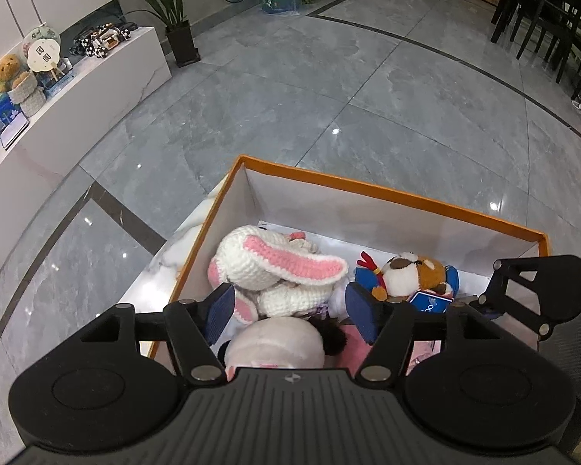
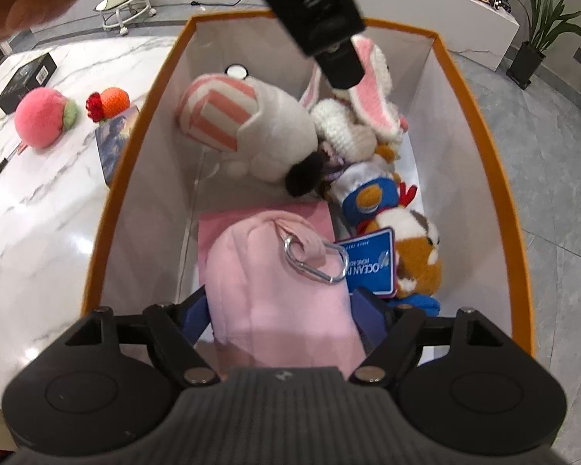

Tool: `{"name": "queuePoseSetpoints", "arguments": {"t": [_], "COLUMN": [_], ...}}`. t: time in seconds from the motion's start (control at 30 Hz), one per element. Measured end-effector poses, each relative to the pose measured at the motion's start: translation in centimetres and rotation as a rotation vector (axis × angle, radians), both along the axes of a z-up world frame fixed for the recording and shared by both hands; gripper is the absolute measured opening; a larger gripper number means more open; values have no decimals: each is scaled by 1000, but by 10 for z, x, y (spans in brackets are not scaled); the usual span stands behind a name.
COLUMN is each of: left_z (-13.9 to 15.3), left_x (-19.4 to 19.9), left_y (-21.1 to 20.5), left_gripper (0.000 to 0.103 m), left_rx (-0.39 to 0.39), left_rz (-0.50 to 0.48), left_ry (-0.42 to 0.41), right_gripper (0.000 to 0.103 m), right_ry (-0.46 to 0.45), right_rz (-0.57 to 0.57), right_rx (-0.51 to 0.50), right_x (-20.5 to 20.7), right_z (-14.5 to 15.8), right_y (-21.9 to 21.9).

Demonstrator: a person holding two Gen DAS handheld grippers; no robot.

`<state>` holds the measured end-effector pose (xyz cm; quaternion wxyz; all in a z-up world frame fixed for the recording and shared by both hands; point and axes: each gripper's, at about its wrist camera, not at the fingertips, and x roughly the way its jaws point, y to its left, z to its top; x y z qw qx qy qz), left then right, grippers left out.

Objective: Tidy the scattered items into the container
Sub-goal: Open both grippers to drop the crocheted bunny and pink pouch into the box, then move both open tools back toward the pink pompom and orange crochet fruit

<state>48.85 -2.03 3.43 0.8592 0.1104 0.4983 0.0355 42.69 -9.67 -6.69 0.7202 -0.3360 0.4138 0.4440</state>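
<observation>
The left gripper [image 1: 290,306] is matte black plastic with a ribbed central housing bearing a small round emblem, flanked by two rounded lobes with circular recesses, and its angled link arms are pinned with silver rivets. Its fingers [image 1: 362,312] carry dark blue textured pads. The right gripper [image 2: 286,310] has the same black ribbed body, silver pivots and blue pads; white lettering runs along the other unit's black housing above it.

Left wrist view sat close above the near end of the orange-rimmed box [image 1: 387,190], looking steeply down and out over the grey floor [image 1: 329,97]. Right wrist view looked steeply down its length from close above. Both shared the crocheted rabbit [image 1: 279,267] and the box's white interior.
</observation>
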Motion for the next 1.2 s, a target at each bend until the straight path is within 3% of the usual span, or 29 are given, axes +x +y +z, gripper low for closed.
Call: {"name": "queuePoseSetpoints", "arguments": {"t": [0.67, 1.2], "left_z": [32, 101], "left_x": [-22, -69], "left_y": [3, 3], "left_gripper": [74, 74], "left_rx": [9, 42], "left_rz": [-7, 3], "left_ry": [-41, -138], "right_gripper": [80, 80], "right_ry": [-71, -185], "right_rz": [11, 56], "right_rx": [1, 10], "right_x": [-18, -64], "right_z": [35, 96], "right_y": [8, 18]}}
